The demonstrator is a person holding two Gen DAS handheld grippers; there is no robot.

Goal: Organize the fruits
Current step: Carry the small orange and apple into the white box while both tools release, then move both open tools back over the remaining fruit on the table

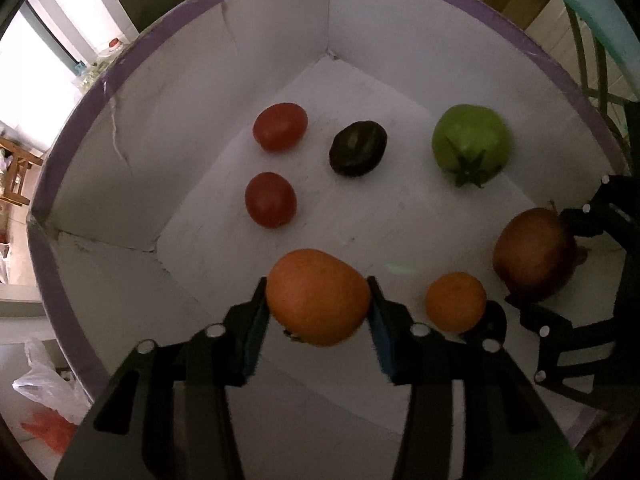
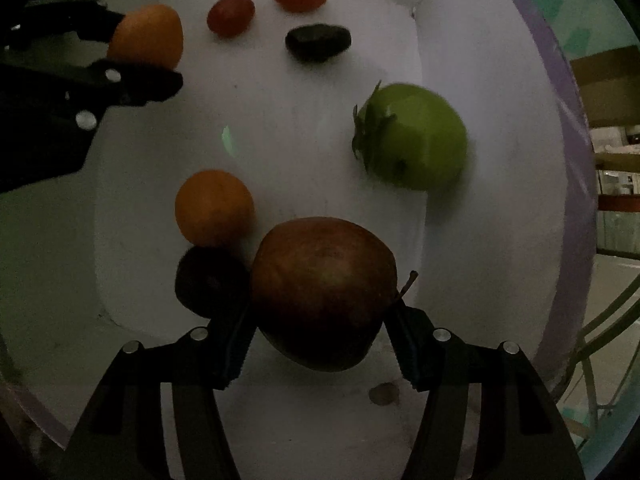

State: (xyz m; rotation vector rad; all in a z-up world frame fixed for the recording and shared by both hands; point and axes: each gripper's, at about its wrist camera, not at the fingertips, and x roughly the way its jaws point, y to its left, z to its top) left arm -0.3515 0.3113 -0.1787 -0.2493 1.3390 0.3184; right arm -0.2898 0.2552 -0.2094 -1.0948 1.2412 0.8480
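Observation:
Both grippers are inside a white box with a purple rim. My left gripper is shut on a large orange, also seen in the right wrist view. My right gripper is shut on a red apple, which shows at the right of the left wrist view. On the box floor lie a small orange, two red tomatoes, a dark fruit and a green tomato. Another dark fruit lies by the apple.
The box walls rise on all sides around the fruit. A white plastic bag lies outside the box at lower left. A metal rack stands outside to the right. A small brown spot marks the box floor.

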